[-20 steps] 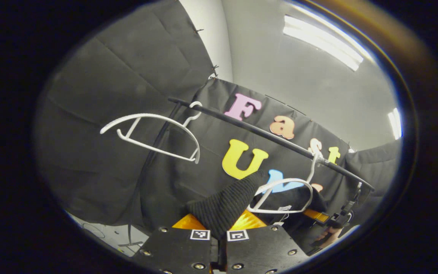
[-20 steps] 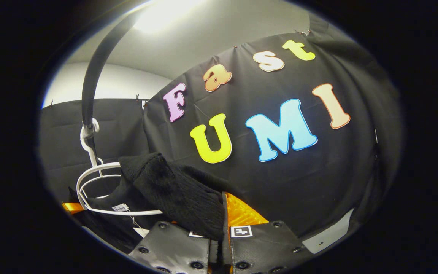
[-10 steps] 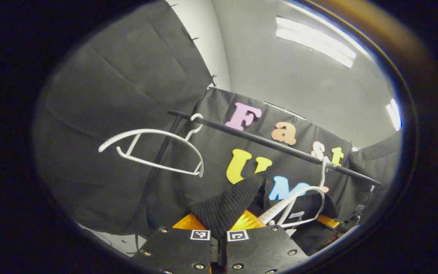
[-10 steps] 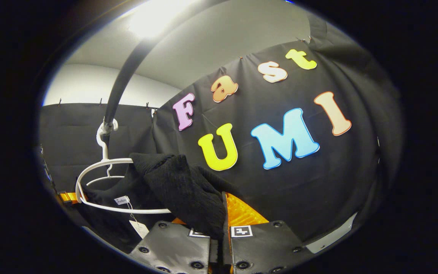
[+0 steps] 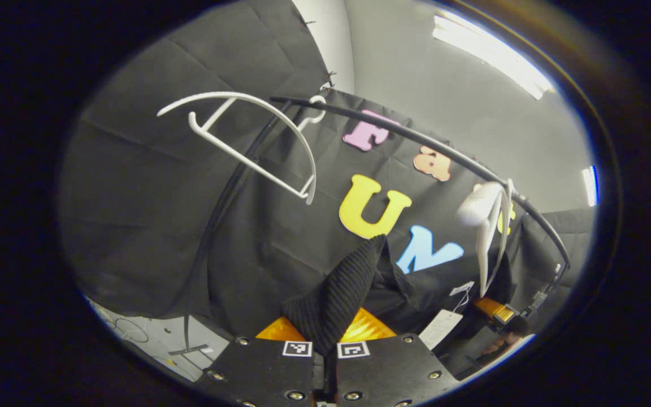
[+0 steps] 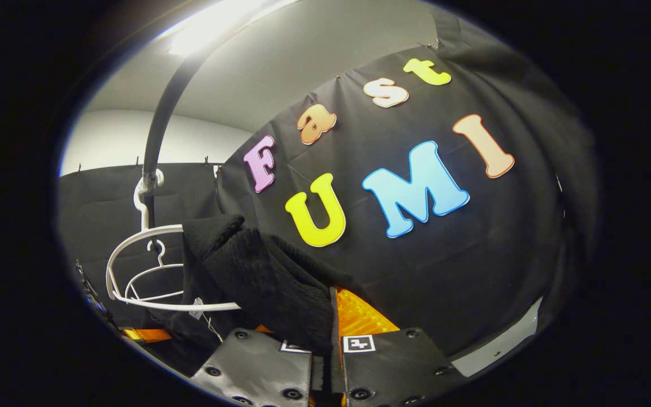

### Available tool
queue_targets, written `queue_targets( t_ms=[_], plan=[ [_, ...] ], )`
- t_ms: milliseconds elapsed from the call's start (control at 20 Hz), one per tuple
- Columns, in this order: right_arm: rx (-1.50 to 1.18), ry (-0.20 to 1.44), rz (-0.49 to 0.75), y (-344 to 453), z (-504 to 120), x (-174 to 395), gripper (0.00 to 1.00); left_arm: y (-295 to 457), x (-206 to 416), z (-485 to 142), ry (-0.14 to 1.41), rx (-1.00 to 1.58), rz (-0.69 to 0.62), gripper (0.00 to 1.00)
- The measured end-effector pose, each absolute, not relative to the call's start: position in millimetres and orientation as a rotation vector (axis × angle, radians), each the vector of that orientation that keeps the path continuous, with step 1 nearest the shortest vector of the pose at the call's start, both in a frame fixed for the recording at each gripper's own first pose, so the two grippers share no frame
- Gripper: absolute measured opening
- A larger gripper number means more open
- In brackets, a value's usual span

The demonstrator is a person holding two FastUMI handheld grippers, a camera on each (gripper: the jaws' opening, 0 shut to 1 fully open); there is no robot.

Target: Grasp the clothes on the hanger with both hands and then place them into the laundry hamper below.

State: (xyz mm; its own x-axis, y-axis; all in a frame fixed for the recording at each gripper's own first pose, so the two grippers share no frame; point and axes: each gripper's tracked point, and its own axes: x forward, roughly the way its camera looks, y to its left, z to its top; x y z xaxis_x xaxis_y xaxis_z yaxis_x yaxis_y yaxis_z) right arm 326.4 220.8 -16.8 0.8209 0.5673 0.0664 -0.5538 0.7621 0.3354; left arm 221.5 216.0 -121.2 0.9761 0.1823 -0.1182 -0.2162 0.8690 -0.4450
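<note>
Both grippers' fingers pinch the black knit garment (image 5: 337, 294), its held fold pointing up toward the rail (image 5: 416, 138).

In the left gripper view, the near end of the white hanger (image 5: 486, 226) at 3 o'clock is blurred. The black garment (image 5: 339, 294) is cut off below by the fingers. At 4 o'clock, the far hand (image 5: 498, 343) is too small to be resolved.
</note>
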Motion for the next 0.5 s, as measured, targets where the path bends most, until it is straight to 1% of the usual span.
queue_targets(
  t_ms=[200, 500],
  plan=[
    [0.332, 0.078, 0.587, 213, -44, 331, 0.09, 182, 236, -158, 0.151, -0.466, 0.178, 0.01],
    [0.251, 0.096, 0.604, 215, -65, 331, 0.09, 164, 245, -177, 0.188, -0.476, 0.184, 0.0]
  ],
)
